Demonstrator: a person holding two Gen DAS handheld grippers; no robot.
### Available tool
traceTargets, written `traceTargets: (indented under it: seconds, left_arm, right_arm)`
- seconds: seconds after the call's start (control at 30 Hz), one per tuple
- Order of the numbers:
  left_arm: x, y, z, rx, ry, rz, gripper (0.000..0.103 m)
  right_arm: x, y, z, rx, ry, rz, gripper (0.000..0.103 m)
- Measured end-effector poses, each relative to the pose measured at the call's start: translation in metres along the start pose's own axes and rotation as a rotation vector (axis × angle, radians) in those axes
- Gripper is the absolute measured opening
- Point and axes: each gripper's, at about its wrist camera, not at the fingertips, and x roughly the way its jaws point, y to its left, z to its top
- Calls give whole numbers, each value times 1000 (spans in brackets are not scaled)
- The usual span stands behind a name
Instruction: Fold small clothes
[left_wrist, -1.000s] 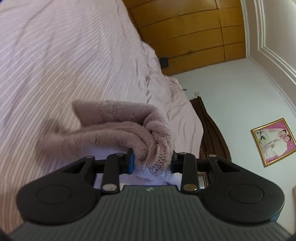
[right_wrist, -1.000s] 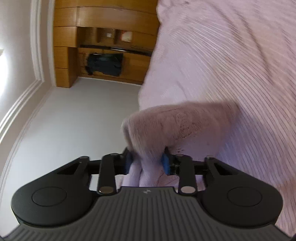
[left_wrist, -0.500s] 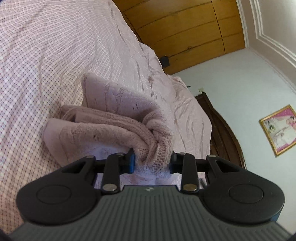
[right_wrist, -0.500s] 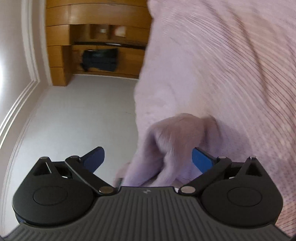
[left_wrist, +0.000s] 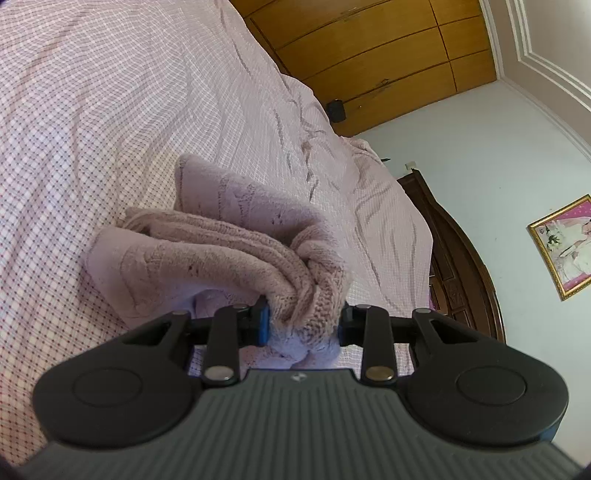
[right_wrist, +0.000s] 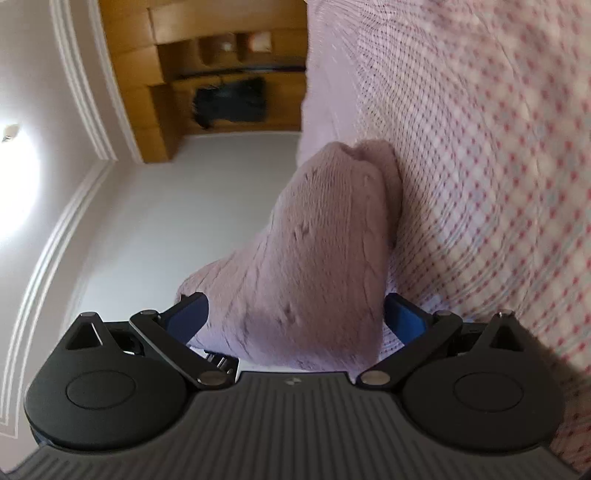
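Our right claw (right_wrist: 295, 317) has let go: a second ago its blue pads were pinched on a bunched corner of the pink knit garment (right_wrist: 314, 258), and now the jaws stand spread wide, the cloth lying loose between them without either pad pressing on it. In that same second the knit has come down from hanging in the air to resting against the checked bedsheet (right_wrist: 480, 166), which fills the right of this view much closer than before. Our left claw (left_wrist: 303, 321) has not changed its hold; its jaws remain clenched on a thick gathered end of the garment (left_wrist: 229, 258), and it has hardly shifted. Just beyond it the garment lies doubled over itself on the bed, one layer stacked on another, where a second ago it was stretched and lifted off the sheet. We read this as one fold laid down, with the right side released and the left end yet to be let go. Farther off, the bed runs toward a wooden wardrobe (left_wrist: 388, 55), and a framed picture (left_wrist: 565, 247) hangs on the wall.
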Motion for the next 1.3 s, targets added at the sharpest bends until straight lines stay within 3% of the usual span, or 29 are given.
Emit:
traceTargets:
  seconds: [0.07,0.17,0.37,0.5,0.77,0.87,0.9,1.1,1.3]
  left_arm:
    - [1,0,2,-9,-3,-3,34]
    - [2,2,5,-23,-3,-10,34]
    - [-1,8,7,-21,-1,-13,34]
    - [-4,16,7,-34,2,-21,34]
    - [-9,19,5,-23,6,-15,34]
    - [-12,22,5,-28,3,-11,34]
    - [-13,23,5,-30,6,-9,34]
    - [-14,19,10,-33,3,-17,33]
    - [-6,-6,29,17,6,-23,33]
  right_arm:
    - [9,2,-2,-2,26,12,103]
    - [23,-15,-5,96,35,116,103]
    - [34,-44,-13,235,-15,283,102]
    - [27,-53,-16,281,-51,331,100]
    - [38,-57,-6,356,-50,205,85]
    - [33,-53,-10,322,-71,127,55]
    - [30,-44,-9,290,-83,98,52]
    - [24,-4,-4,154,-90,-15,46]
    - [20,52,22,44,-108,-49,43]
